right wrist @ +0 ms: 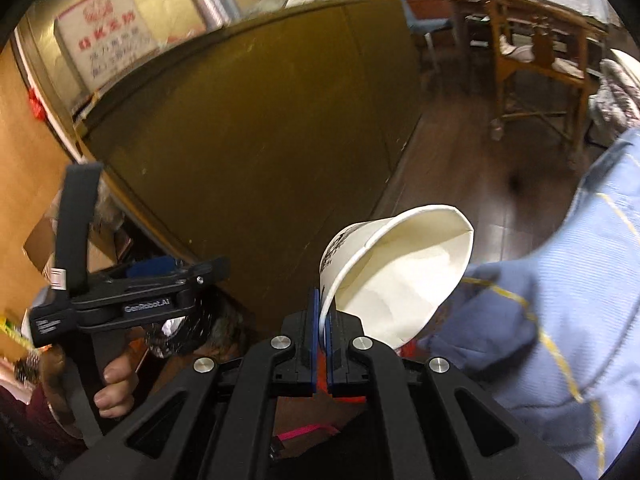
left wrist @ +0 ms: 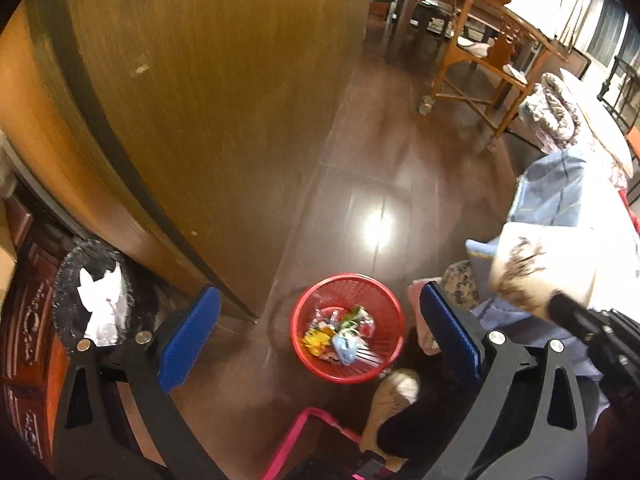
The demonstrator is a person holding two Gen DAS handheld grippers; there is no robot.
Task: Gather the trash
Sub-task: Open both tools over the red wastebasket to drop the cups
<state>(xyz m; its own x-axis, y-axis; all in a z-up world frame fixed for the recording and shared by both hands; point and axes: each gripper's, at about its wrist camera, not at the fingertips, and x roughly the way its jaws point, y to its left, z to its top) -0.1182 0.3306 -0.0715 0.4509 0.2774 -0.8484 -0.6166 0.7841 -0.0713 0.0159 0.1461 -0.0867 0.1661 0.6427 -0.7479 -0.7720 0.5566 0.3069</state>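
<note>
A red mesh wastebasket (left wrist: 394, 312) stands on the dark floor below, holding several wrappers (left wrist: 340, 332). My left gripper (left wrist: 320, 328) is open and empty, high above the basket, its blue pads either side of it. My right gripper (right wrist: 321, 320) is shut on the rim of a white paper cup (right wrist: 404, 276) with a dark print, tilted with its mouth toward the camera. The cup also shows in the left wrist view (left wrist: 528, 268) at the right, up above and right of the basket, with the black right gripper behind it.
A large wooden cabinet (left wrist: 208, 100) rises at the left. A black round bin with white paper (left wrist: 96, 300) sits beside it. Blue bedding (left wrist: 560, 196) lies at the right. A wooden chair (left wrist: 480, 52) stands farther back. A pink frame (left wrist: 316, 420) is below me.
</note>
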